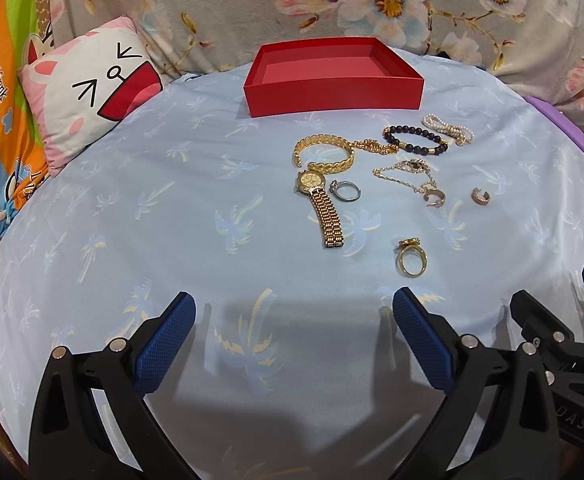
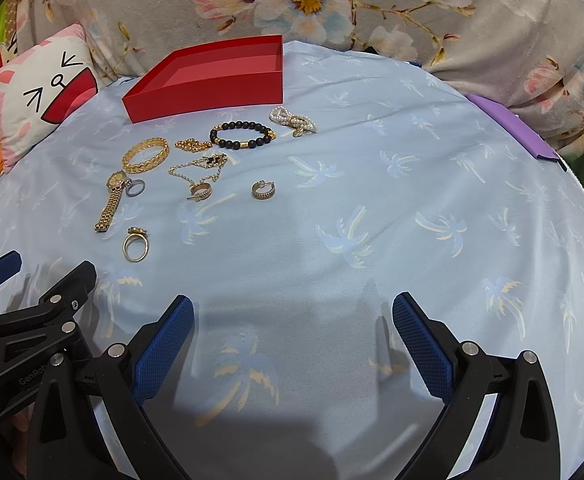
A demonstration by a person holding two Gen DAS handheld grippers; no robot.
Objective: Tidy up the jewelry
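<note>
1. Jewelry lies loose on the bed's palm-print sheet (image 1: 132,208), in a cluster just in front of the empty red box (image 1: 334,98), which sits at twelve o'clock in the left wrist view.
2. Both sets of fingers stand wide apart with nothing between them: the left gripper (image 1: 294,332) and the right gripper (image 2: 292,334) hover over bare sheet, short of the pieces.
3. Nearest is the gold ring (image 1: 411,261), at one o'clock from the left gripper; small, rigid and likely slippery, so pinch across the band.
4. The gold watch (image 1: 320,204) looks the heaviest piece; its linked strap will droop, so grip at the case.
5. The gold bangle (image 1: 324,153) seems stiff; take it across its rim.
6. The black bead bracelet (image 1: 416,140) and pearl strand (image 1: 448,129) are limp and light; grab a bunched section.
7. The thin gold chain (image 1: 406,174) will tangle and snag on the hoop earring (image 1: 434,198) touching it; lift slowly.
8. The soft bedding gives, so press down gently.
</note>
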